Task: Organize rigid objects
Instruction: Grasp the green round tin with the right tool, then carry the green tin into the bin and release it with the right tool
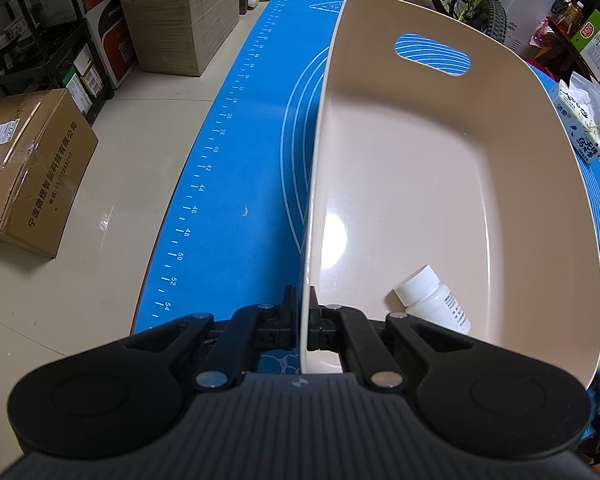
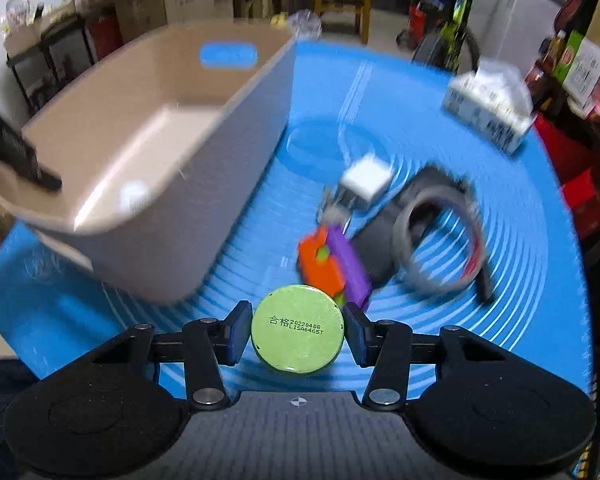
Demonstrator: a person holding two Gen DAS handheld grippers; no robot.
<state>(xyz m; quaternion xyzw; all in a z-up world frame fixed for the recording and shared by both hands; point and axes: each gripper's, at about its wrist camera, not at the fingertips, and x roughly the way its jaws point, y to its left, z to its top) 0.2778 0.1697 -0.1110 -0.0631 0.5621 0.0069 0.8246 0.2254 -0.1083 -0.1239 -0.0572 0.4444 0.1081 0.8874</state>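
A beige plastic basket [image 1: 440, 184] with a handle slot stands on the blue mat [image 1: 240, 168]. My left gripper [image 1: 309, 320] is shut on the basket's near wall. A white pill bottle [image 1: 436, 298] lies inside the basket. My right gripper [image 2: 298, 330] is shut on a round green container [image 2: 298, 330], its printed bottom facing the camera, held above the mat beside the basket [image 2: 188, 152]. The left gripper's fingers [image 2: 20, 156] show on the basket's rim in the right wrist view.
On the mat right of the basket lie an orange and purple toy [image 2: 334, 266], a white cube-shaped object [image 2: 366, 180], a grey ring with a dark object [image 2: 436, 240] and a tissue pack [image 2: 488, 116]. Cardboard boxes [image 1: 32, 168] stand on the floor left.
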